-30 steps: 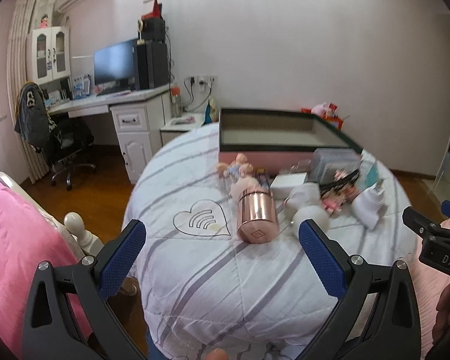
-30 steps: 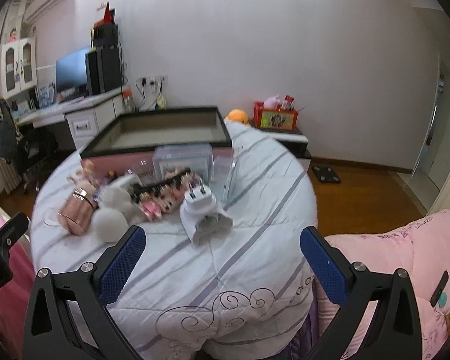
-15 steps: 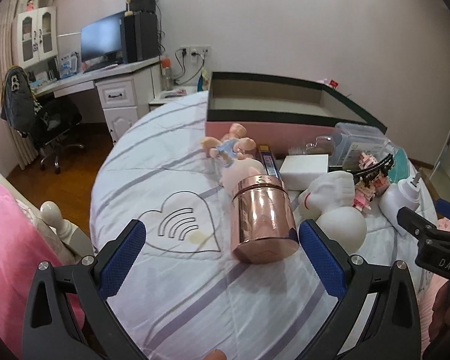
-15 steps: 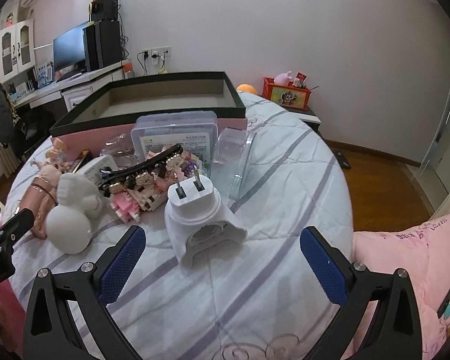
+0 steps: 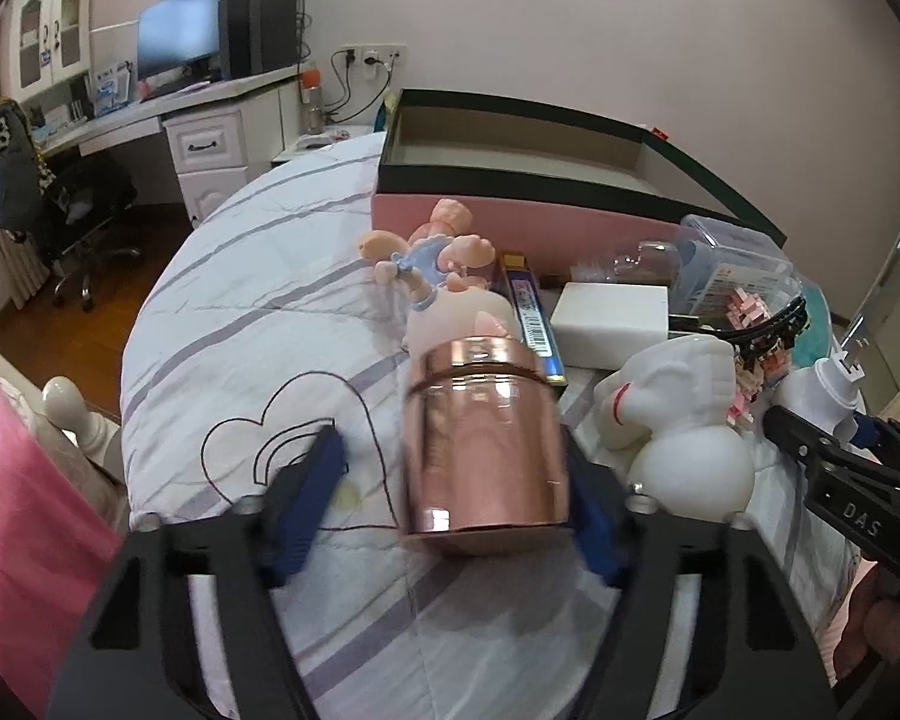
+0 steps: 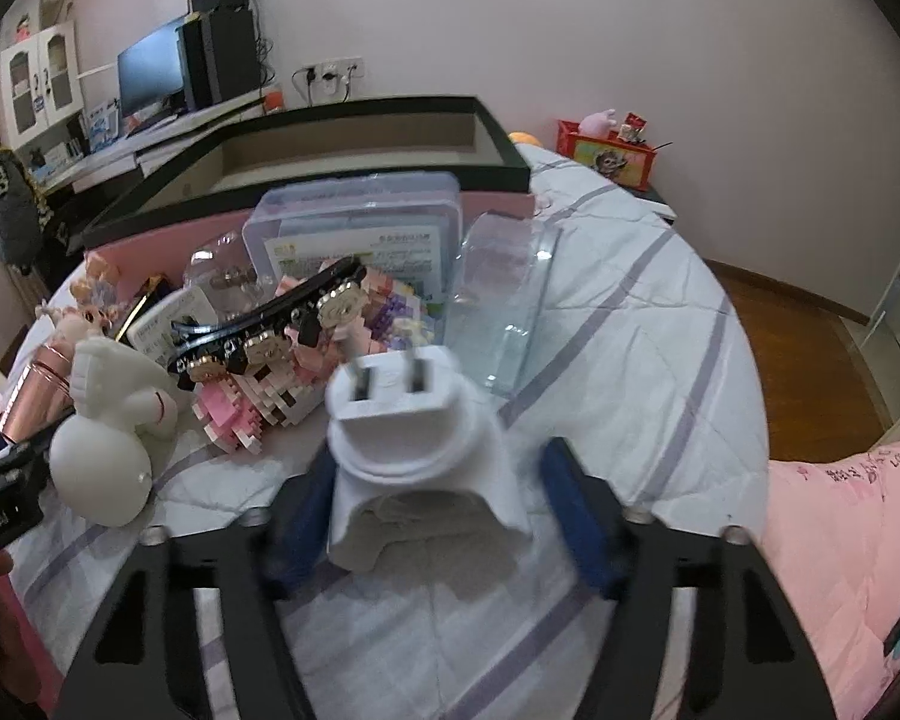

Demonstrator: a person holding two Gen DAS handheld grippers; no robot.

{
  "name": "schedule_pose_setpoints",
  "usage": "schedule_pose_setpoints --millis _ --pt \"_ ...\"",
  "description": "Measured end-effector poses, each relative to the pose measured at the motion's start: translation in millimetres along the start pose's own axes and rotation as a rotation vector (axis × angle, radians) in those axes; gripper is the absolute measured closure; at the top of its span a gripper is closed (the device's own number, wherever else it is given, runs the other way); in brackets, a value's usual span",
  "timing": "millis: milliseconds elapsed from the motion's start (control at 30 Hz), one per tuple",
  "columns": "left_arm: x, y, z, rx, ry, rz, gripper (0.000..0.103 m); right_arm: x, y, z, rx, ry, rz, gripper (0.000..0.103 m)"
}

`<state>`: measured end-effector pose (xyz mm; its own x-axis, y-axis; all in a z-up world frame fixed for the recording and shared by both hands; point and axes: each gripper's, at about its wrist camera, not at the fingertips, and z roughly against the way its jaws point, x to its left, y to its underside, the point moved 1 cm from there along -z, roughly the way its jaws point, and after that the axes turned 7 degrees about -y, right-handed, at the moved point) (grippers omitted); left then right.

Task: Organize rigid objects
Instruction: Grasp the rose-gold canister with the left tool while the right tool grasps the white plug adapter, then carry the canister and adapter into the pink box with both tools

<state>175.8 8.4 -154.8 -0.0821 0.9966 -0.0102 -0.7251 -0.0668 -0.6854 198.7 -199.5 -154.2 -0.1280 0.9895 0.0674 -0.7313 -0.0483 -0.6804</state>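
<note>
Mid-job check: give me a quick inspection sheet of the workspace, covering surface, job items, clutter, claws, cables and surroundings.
Surface: striped quilt with a heart print.
Job's things: copper tin lying on its side; white plug prongs up; open box behind, nothing seen inside.
Clutter: doll, white figurine, hair clip, brick toy, clear case, crowded together before the box.
Claws: left claw straddles the tin, gap on its left side; right claw straddles the plug, not yet clamped.
Cables: wall-socket leads only.
Surroundings: desk, monitor, chair, pink bedding.
</note>
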Motion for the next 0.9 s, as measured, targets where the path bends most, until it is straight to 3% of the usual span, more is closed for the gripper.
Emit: schedule_pose_setpoints --millis 33,433,900 --pt "-0.5 -0.6 -0.4 0.004 0.006 -0.004 0.056 -0.7 -1.2 0.0 0.003 -0.014 -0.002 0.046" --pt "4.1 -7.7 4.9 0.059 0.013 -0.024 0.056 -19.2 -3.1 12.8 0.035 -0.109 -0.067 0.047" --pt "8.5 -40.0 22.6 0.008 0.031 -0.009 0.056 -16.2 -18.3 29.2 0.04 -0.169 -0.066 0.047"
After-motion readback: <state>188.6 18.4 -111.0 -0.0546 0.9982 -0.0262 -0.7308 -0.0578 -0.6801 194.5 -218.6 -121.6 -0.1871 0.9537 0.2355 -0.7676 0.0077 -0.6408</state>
